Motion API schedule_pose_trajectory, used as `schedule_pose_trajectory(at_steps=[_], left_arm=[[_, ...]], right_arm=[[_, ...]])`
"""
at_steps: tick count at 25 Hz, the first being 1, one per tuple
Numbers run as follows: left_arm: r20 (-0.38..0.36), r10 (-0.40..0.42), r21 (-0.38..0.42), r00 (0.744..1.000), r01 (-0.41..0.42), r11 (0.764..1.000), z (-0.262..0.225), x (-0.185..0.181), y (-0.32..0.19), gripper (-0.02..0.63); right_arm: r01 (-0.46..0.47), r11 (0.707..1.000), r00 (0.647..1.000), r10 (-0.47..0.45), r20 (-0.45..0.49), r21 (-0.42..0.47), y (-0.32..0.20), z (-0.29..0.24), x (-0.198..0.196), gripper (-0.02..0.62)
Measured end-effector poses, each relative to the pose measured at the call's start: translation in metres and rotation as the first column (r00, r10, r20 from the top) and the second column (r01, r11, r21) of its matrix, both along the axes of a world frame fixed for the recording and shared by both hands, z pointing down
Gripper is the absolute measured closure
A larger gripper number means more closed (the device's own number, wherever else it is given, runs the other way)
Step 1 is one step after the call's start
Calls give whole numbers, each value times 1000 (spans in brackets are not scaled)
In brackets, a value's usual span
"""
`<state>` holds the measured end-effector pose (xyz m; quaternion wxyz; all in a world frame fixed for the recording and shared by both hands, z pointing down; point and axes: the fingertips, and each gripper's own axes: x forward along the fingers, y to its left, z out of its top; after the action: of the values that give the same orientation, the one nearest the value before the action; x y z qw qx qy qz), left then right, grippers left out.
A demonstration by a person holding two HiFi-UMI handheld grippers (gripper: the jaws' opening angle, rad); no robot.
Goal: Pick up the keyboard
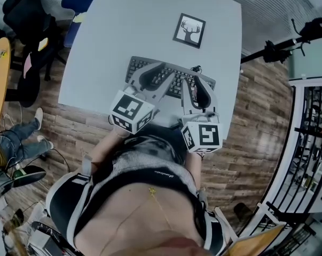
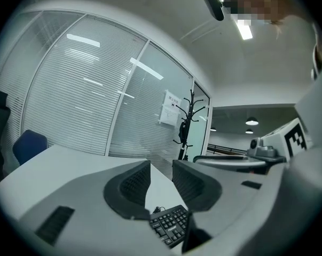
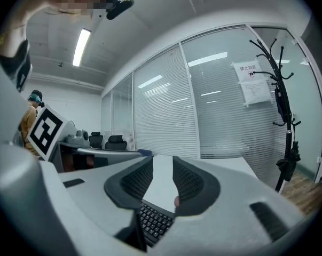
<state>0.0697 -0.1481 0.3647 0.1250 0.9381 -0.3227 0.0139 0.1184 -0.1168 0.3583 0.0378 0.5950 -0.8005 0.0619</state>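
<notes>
The grey table [image 1: 107,41] fills the head view's upper centre, and the black keyboard [image 1: 135,67] lies flat near its lower edge. The left claw [image 2: 161,167] and right claw [image 3: 162,164] hover just above the keyboard, jaws slightly apart and empty, with keys at frame bottom.

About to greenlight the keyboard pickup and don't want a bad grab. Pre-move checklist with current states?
1. Target keyboard lies flat on the table: ok.
2. Jaws of left hand-held gripper apart, nothing between: ok.
3. Jaws of right hand-held gripper apart, nothing between: ok.
4. Pads around a keyboard edge: not ok, it lies below both.
5. Far-edge cable free to lift: cannot tell.
6. Nearby picture frame apart from keyboard: ok.
</notes>
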Motion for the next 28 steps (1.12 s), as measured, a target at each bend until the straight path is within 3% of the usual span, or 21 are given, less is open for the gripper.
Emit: schedule_pose_trajectory(at_steps=[14, 28], left_arm=[[5, -38, -15, 999, 38, 999, 8, -8, -10, 500], [30, -44, -50, 999, 45, 998, 23, -10, -24, 500]], right_arm=[[34, 999, 999, -33, 3, -21, -11, 9, -6, 488], [5, 999, 1000, -5, 4, -48, -21, 21, 4, 488]])
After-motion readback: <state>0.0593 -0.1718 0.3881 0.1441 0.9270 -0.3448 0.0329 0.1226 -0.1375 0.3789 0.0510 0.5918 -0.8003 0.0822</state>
